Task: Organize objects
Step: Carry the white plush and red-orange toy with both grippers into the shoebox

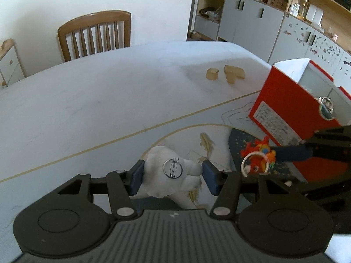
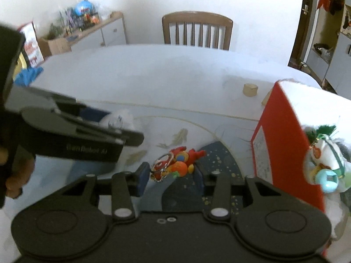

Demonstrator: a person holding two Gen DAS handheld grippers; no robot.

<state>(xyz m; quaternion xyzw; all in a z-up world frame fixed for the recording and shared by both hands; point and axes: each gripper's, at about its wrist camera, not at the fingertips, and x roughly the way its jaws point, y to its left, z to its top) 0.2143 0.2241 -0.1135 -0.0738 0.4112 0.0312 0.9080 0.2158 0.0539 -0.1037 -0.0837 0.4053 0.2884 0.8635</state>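
A: Where is the white plush toy [image 1: 169, 171]?

B: Low in the middle of the left wrist view, between the blue pads of the left hand-held gripper [image 1: 172, 176]. The left pad touches it; the right pad sits just off its tip, so I cannot tell whether it is gripped. Its pin-back faces the camera, and its long axis runs left to right across the jaws.

A: And the red keychain figure [image 2: 177, 161]?

B: Lower middle of the right wrist view, on the table [image 2: 153, 76] over a dark speckled patch. Its long axis runs from lower left to upper right, with the metal ring at the lower left end. The right hand-held gripper [image 2: 170, 176] stands open around it, pads on either side.

A: What crowds them?

B: The red box [image 2: 283, 135] at right, just beside the figure, with a plush keychain bundle [image 2: 324, 164] at its far edge. Two wooden blocks [image 1: 223, 74] lie well apart, upper right in the left wrist view. A wooden chair [image 1: 96, 32] stands behind the table.
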